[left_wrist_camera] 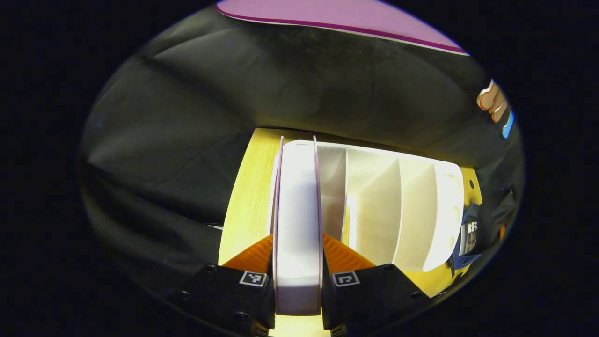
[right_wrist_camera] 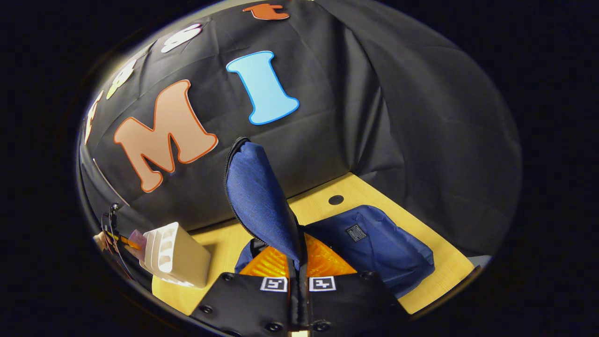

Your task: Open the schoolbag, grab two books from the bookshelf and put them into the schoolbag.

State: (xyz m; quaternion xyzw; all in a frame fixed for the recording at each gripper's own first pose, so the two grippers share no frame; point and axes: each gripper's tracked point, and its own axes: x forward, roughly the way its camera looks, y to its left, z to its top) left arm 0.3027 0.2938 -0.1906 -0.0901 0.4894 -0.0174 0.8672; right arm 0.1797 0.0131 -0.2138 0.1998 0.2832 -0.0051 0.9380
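Gripping a book (left_wrist_camera: 298,220) between closed left gripper (left_wrist_camera: 298,262) fingers at the bookshelf (left_wrist_camera: 398,206), right gripper (right_wrist_camera: 298,276) pinching the schoolbag (right_wrist_camera: 374,248) flap (right_wrist_camera: 259,196) up on the table (right_wrist_camera: 440,262); bag opened, no books packed yet

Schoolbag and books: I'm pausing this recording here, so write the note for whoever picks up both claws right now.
Left claw: shut on a book, which stands on edge in the end slot of the white bookshelf. The other slots that show look empty.
Right claw: shut on the schoolbag's flap, holding it up; its zip edge is free, so the bag is open.
The schoolbag lies on the wooden table; the bookshelf stands further along it.
Done: bag opened, a book gripped.
Left: lift this book out and into the bag. I can't tell whether it is the first or the second.
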